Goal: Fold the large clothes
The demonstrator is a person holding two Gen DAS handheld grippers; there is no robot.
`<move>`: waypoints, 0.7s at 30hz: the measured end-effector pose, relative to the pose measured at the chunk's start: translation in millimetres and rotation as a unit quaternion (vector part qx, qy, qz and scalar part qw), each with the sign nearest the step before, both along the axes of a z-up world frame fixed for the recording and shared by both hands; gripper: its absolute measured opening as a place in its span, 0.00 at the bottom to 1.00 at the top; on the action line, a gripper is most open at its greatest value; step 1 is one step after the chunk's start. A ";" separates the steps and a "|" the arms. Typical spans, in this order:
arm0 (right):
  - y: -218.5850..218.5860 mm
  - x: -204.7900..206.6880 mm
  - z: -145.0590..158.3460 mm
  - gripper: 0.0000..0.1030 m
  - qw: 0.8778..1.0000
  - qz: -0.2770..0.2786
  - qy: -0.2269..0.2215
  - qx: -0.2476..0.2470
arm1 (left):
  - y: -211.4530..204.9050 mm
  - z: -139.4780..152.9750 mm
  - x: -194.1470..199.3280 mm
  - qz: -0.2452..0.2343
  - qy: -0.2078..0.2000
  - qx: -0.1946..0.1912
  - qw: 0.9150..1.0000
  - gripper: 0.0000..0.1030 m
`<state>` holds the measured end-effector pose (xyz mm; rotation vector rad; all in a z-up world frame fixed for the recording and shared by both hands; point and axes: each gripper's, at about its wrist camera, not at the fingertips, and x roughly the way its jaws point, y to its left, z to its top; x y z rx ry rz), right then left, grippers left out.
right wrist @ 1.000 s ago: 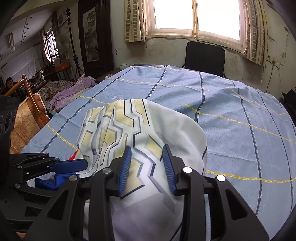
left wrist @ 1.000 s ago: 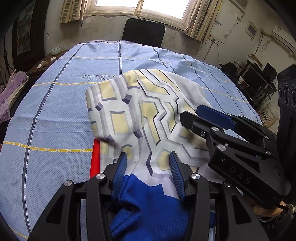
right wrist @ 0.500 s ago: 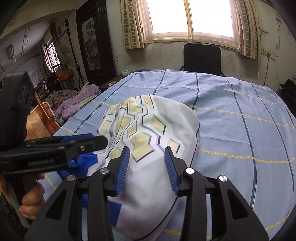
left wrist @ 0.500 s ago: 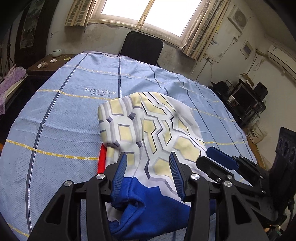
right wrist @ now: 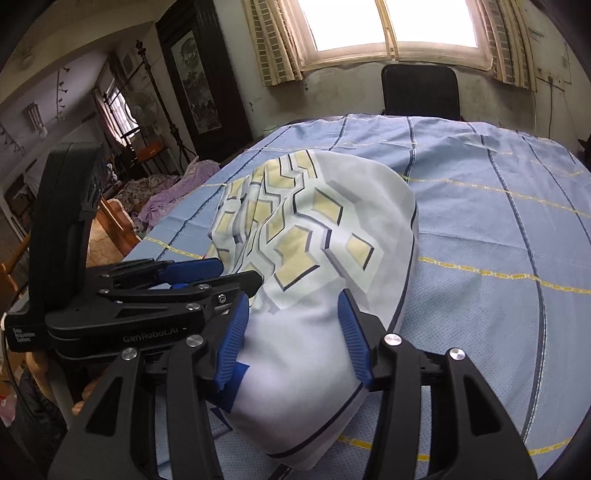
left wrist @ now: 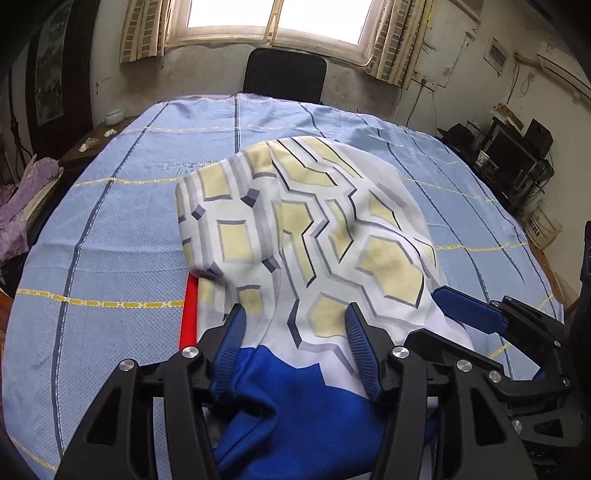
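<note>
The garment (left wrist: pixel 314 229) is lying bunched on the surface (left wrist: pixel 110 236), which is draped in a light blue sheet crossed by dark blue and yellow lines. Its long axis is running from the two tools away toward the window (left wrist: pixel 273 18), with the white, yellow and grey patterned part at the far end and a solid blue section (left wrist: pixel 295 406) nearest the tools. A strip of red (left wrist: pixel 189 314) is peeking out along its left edge.

The left tool (left wrist: pixel 295 347) is sitting over the blue and white cloth, its jaws opening; fabric is lying between the blue pads, though they are standing off it rather than pinching it. The right tool (right wrist: pixel 291 332) is doing the same over the plain white part, jaws opening, cloth between them but not pressed.

Beyond the surface a black chair (left wrist: pixel 284 74) is standing under the curtained window, against a stained wall.

The left wrist view is showing the right tool (left wrist: pixel 491 325) coming in from the right edge, plus a dark shelf of equipment (left wrist: pixel 517 155) by the right-hand wall and a small pale cup (left wrist: pixel 115 116) on a side table. The right wrist view is showing instead the left tool (right wrist: pixel 177 280) from the side, a bit of the hand (right wrist: pixel 37 365) holding it, purple bedding (right wrist: pixel 166 192) heaped at the left, a standing fan (right wrist: pixel 142 107) and a dark framed picture (right wrist: pixel 199 81). It is also giving the garment's right edge, trimmed with a thin dark line.
</note>
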<state>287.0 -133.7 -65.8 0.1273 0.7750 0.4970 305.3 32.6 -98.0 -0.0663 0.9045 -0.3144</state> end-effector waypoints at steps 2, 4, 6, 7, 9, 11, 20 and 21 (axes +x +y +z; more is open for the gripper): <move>-0.8 0.6 1.4 0.49 1.000 0.000 0.005 0.004 | 4.3 1.4 -4.1 -0.002 -0.004 -0.011 1.000 0.55; -5.0 5.5 5.2 0.50 0.999 0.002 0.027 0.019 | 13.4 4.0 -8.7 -0.002 -0.003 -0.030 1.000 0.55; -14.3 5.4 10.4 0.55 0.999 -0.005 0.040 0.036 | 27.5 8.7 -9.5 0.011 -0.003 -0.054 0.999 0.55; -21.5 3.7 13.1 0.60 0.998 -0.014 0.041 0.043 | 35.5 10.9 -9.4 0.020 -0.003 -0.065 0.998 0.55; -38.3 -0.1 16.9 0.68 0.997 -0.027 0.036 0.059 | 51.9 13.3 -8.6 0.040 0.001 -0.086 0.995 0.55; -52.9 -0.3 12.1 0.70 0.995 -0.036 0.048 0.078 | 64.1 11.1 -6.5 0.058 0.014 -0.098 0.993 0.55; -83.0 12.3 -16.7 0.78 0.975 -0.039 0.120 0.182 | 82.4 -10.0 3.9 0.036 0.090 -0.220 0.971 0.64; -83.0 13.0 -17.9 0.79 0.973 -0.037 0.123 0.189 | 78.6 -10.1 3.5 0.027 0.093 -0.222 0.970 0.67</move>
